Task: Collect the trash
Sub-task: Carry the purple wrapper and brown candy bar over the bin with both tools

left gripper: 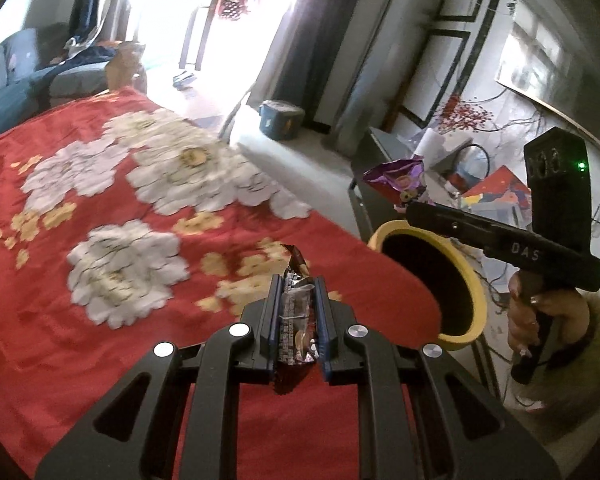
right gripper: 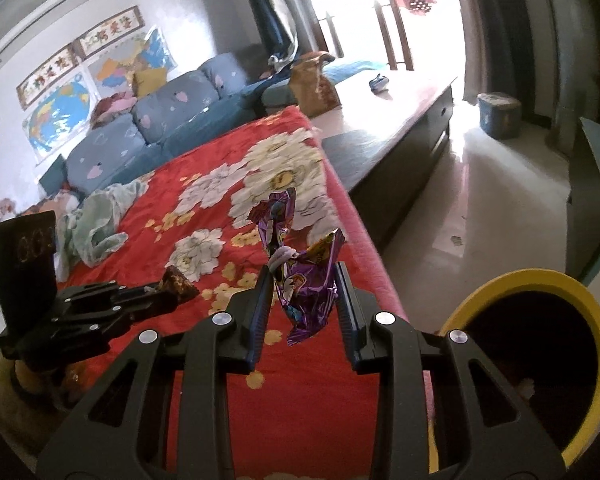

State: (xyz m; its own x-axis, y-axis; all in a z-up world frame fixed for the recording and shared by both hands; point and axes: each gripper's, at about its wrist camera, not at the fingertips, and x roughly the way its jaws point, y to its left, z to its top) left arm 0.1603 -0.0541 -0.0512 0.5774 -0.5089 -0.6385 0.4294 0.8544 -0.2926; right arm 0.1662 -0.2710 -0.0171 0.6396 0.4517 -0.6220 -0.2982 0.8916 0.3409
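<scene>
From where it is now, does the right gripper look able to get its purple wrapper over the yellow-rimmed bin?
Probably yes. The right gripper is shut on the purple wrapper, and the yellow-rimmed bin stands open just beside the red bedspread, with nothing visible between them.

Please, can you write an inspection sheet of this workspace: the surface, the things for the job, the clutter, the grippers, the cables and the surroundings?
Surface: red flowered blanket spread over the bed.
Job's things: brown wrapper and purple wrapper, both held; yellow-rimmed bin beside the bed, dark inside.
Clutter: pale green cloth on the blanket.
Grippers: left gripper shut on the brown wrapper; right gripper shut on the purple wrapper.
Cables: thin wires along the wall by the shelf.
Surroundings: blue sofa, wall maps, low dark bench, bright doorway.
</scene>
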